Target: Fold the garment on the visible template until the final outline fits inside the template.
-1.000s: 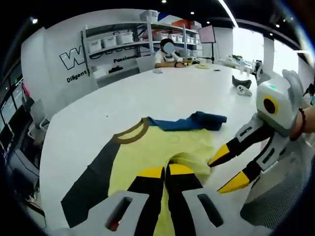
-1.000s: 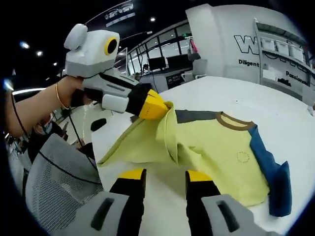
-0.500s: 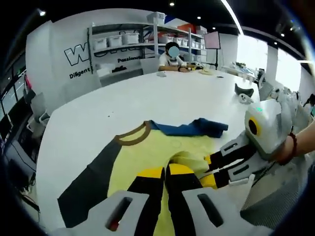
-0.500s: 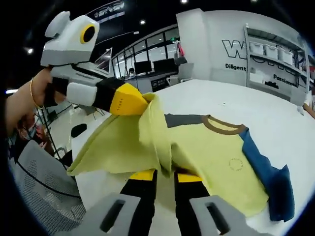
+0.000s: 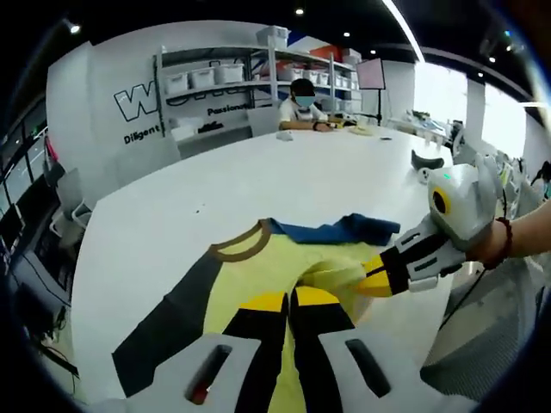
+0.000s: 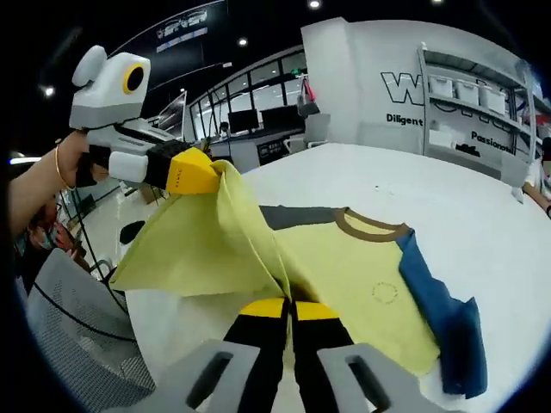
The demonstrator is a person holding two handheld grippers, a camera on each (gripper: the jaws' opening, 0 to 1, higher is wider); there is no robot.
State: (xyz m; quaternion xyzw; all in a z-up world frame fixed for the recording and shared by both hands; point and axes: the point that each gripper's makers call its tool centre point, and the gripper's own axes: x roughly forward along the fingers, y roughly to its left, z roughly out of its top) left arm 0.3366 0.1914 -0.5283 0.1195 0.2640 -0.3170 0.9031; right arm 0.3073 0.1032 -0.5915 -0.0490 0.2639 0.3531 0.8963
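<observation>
We've got the yellow shirt (image 6: 344,267) lying on the white table (image 5: 258,181), with its hem edge pulled up off the surface. Both grippers are clamped on that lifted hem: the left gripper (image 6: 207,172) has its yellow tips pinched tight on the cloth, and the right gripper (image 6: 288,308) has its jaws together on the fold just beside it. The blue sleeve (image 5: 331,231) is bunched up, the grey sleeve (image 5: 164,323) lies flat.

Long white table (image 5: 258,185) with a yellow, blue-and-grey-sleeved shirt (image 5: 258,267) flat across its near end
</observation>
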